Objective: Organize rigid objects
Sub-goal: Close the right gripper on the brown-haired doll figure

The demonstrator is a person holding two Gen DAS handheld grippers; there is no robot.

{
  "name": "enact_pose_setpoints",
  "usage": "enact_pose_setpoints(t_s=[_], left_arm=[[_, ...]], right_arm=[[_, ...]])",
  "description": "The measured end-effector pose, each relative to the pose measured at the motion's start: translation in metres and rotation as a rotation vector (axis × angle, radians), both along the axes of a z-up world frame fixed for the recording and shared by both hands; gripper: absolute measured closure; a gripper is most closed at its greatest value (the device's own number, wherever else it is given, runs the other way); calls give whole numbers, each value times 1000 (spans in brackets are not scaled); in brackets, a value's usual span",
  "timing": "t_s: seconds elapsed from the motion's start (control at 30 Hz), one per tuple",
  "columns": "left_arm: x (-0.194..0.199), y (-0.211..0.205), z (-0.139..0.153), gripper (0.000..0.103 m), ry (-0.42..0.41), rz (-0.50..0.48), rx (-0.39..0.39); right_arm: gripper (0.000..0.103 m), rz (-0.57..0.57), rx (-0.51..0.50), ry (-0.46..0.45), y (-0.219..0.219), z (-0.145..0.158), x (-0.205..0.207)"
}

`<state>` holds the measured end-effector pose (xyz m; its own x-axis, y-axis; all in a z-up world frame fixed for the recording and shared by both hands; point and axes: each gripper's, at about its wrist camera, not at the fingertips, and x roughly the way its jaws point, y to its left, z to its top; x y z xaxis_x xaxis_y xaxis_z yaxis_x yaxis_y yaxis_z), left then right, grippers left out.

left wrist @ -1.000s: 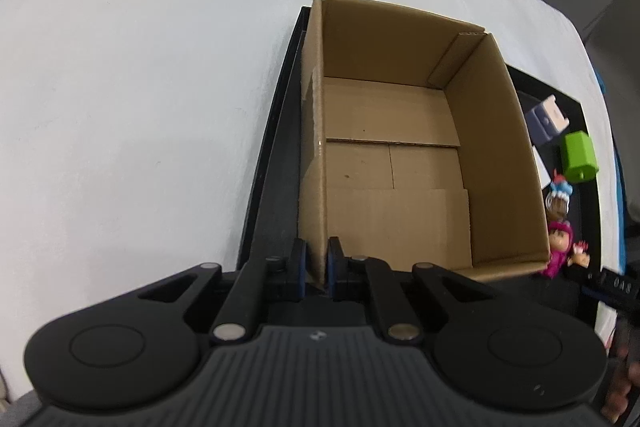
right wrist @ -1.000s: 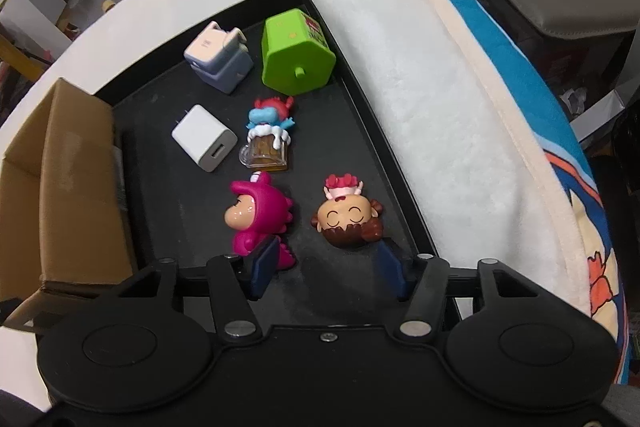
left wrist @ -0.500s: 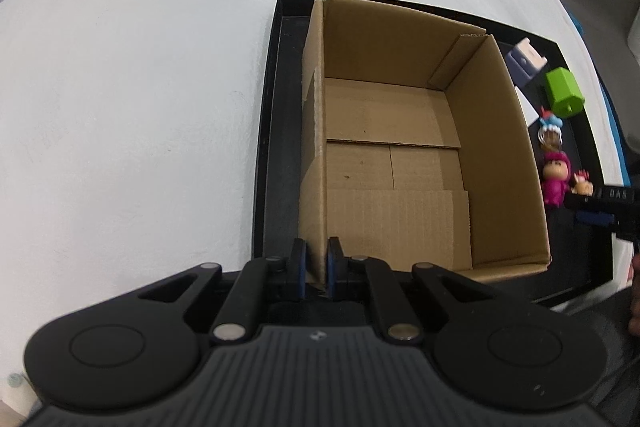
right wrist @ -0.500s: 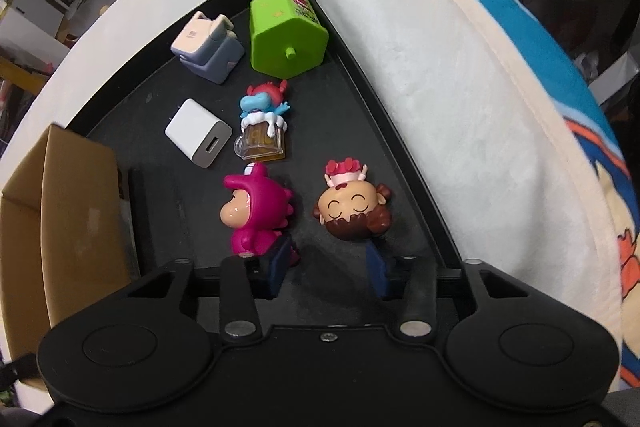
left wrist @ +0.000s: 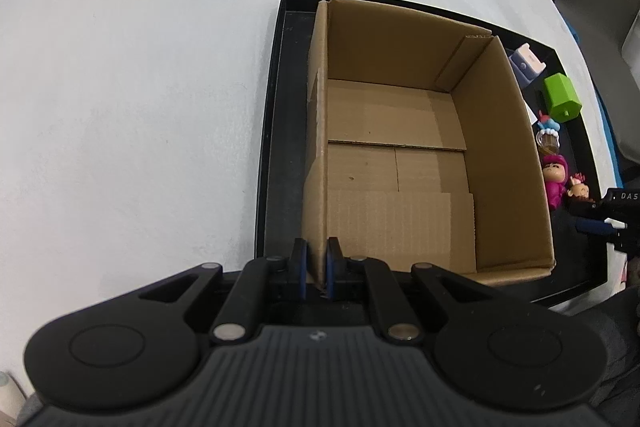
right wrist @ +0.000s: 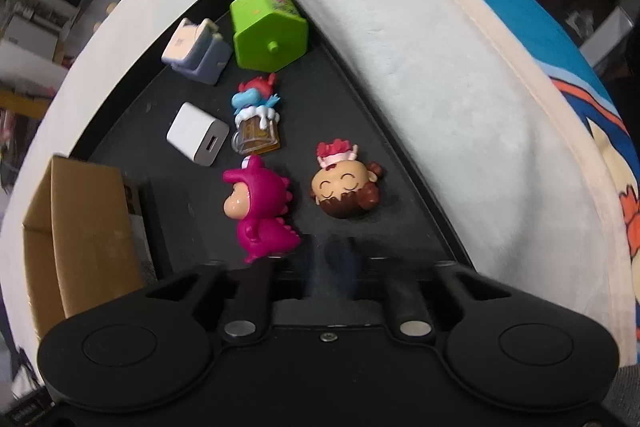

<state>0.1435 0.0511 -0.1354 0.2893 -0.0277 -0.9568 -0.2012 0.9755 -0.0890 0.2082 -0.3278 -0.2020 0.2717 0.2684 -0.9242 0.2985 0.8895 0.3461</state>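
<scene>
An open, empty cardboard box point(left wrist: 400, 163) stands on a black tray point(left wrist: 276, 147). My left gripper point(left wrist: 317, 267) is shut on the box's near left wall. Right of the box the tray point(right wrist: 180, 203) holds a pink dinosaur figure point(right wrist: 260, 211), a brown-haired head figure point(right wrist: 344, 191), a beer-mug figure point(right wrist: 256, 123), a white charger point(right wrist: 198, 139), a lavender charger point(right wrist: 198, 51) and a green house-shaped block point(right wrist: 268, 27). My right gripper point(right wrist: 332, 263) hovers just short of the two figures. Its fingers are motion-blurred and close together, with nothing between them.
The tray rests on a white cloth-covered table point(left wrist: 140, 87). A blue patterned fabric point(right wrist: 560, 47) lies past the table's right edge. The box corner point(right wrist: 76, 227) shows at the left of the right wrist view.
My right gripper has closed its fingers and pulled back a little from the two figures. My left gripper keeps its hold on the box wall as its view shifts.
</scene>
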Motion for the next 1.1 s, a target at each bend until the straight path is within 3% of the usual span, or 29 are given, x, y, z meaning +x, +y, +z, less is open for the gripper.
enact_pose_setpoints(t_s=[0.3, 0.5, 0.57, 0.63, 1.1], left_arm=[[-3, 3, 0, 94, -10, -5, -17], [-4, 4, -1, 94, -24, -11, -12], [-5, 4, 0, 94, -29, -11, -11], [-5, 5, 0, 94, -33, -2, -16], [-6, 4, 2, 94, -37, -24, -26]], right_arm=[[48, -112, -15, -45, -11, 2, 5], [49, -126, -35, -56, -8, -4, 14], [49, -112, -53, -49, -5, -6, 17], [68, -107, -54, -40, -4, -9, 17], [69, -19, -50, -84, 6, 35, 10]])
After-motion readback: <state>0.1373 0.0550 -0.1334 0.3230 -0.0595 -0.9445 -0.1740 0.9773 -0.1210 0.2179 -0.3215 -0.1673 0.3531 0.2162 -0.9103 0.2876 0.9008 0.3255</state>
